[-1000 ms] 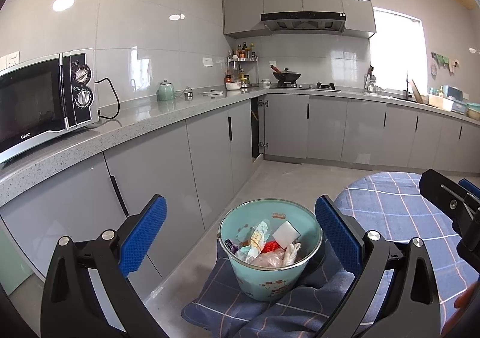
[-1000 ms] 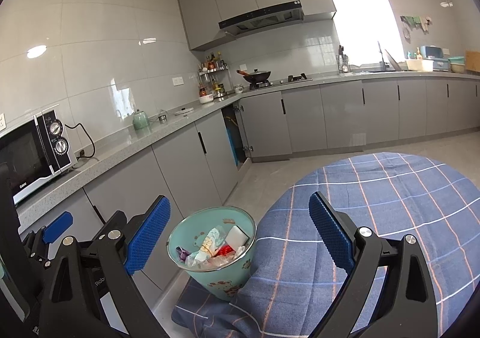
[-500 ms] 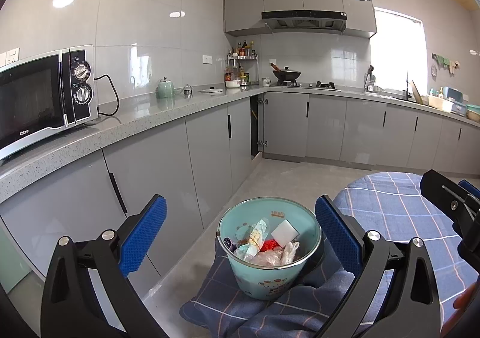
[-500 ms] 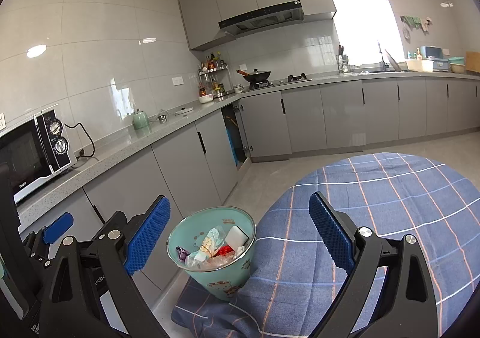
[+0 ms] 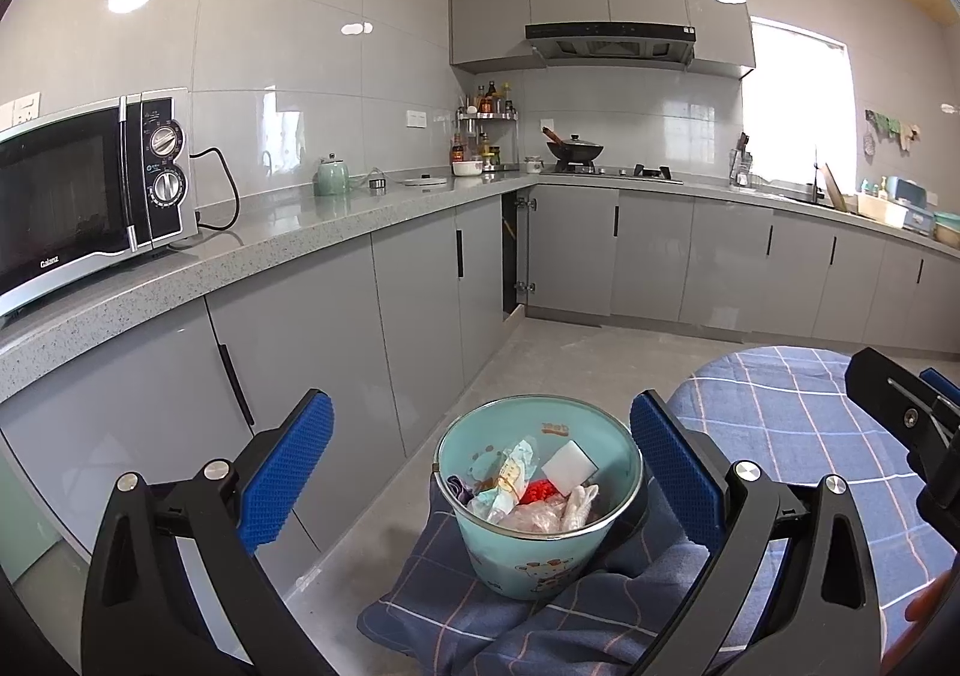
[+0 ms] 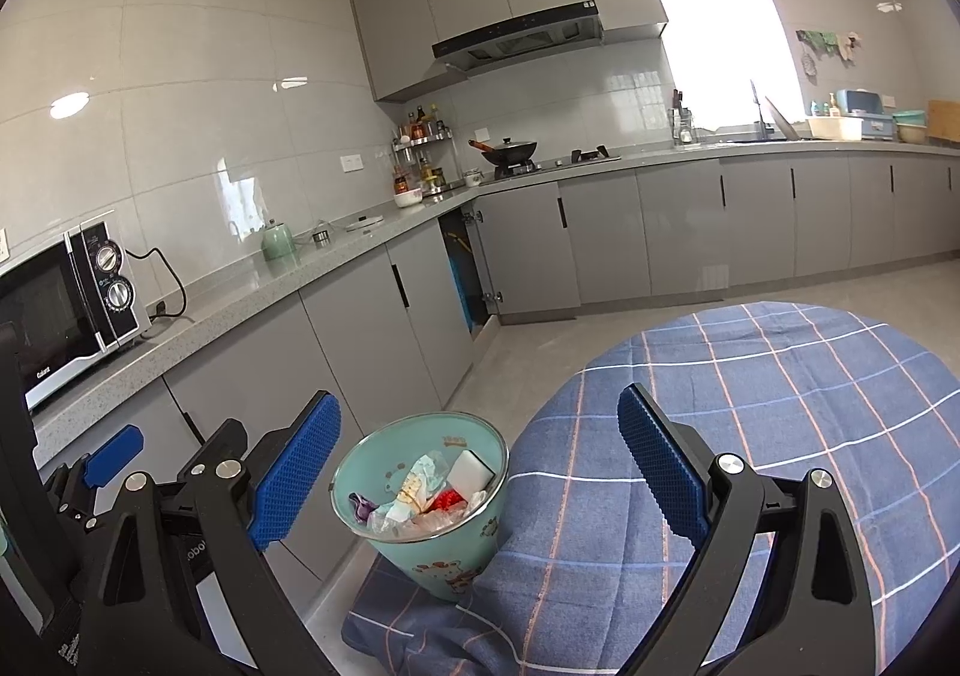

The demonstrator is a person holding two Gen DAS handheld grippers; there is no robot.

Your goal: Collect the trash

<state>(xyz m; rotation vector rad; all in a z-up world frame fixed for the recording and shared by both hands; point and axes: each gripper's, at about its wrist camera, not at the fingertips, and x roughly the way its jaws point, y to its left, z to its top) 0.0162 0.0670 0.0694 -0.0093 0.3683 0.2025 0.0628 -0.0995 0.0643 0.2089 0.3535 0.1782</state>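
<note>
With both jaws wide apart and nothing held, the left hand-held gripper (image 5: 477, 472) and right hand-held gripper (image 6: 480, 466) hover over the teal trash bin (image 5: 534, 556), full of wrappers, at 6 o'clock beside the checked table (image 6: 750, 406). Risk: bin sits on draped cloth, so a nudge could tip it.
</note>
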